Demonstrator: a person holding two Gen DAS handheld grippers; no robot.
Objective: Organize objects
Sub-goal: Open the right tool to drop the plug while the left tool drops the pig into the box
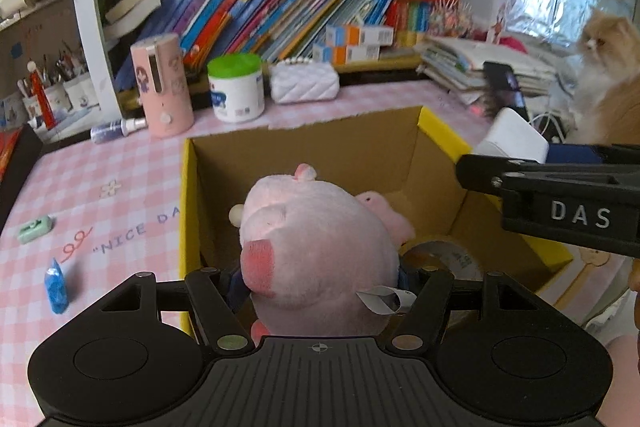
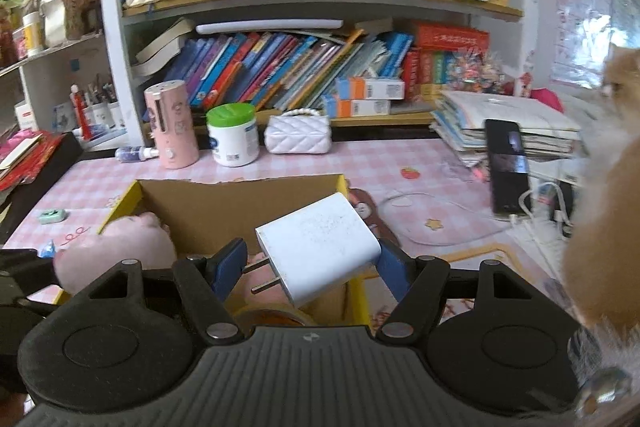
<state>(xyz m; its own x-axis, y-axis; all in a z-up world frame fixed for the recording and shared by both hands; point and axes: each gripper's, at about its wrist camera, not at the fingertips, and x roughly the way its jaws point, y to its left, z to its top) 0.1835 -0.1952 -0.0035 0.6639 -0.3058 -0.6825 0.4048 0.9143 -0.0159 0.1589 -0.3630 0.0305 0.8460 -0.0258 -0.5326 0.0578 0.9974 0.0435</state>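
Pink plush pig (image 1: 316,239) sits in the open cardboard box (image 1: 360,143); white charger (image 2: 318,247) tilted above it

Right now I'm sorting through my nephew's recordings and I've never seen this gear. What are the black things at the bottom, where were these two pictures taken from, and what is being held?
There is no robot here: a person holds a two-finger clamp tool in each hand, and each tool carries a wide-angle camera looking along its fingers. One picture comes from the left gripper, which is clamped on a pink plush toy over an open cardboard box. The other comes from the right gripper, clamped on a white charger plug above the same box. A tape roll lies inside. The box sits on a pink checked tablecloth, with a green-lidded tub and a white quilted purse behind. A cat watches.
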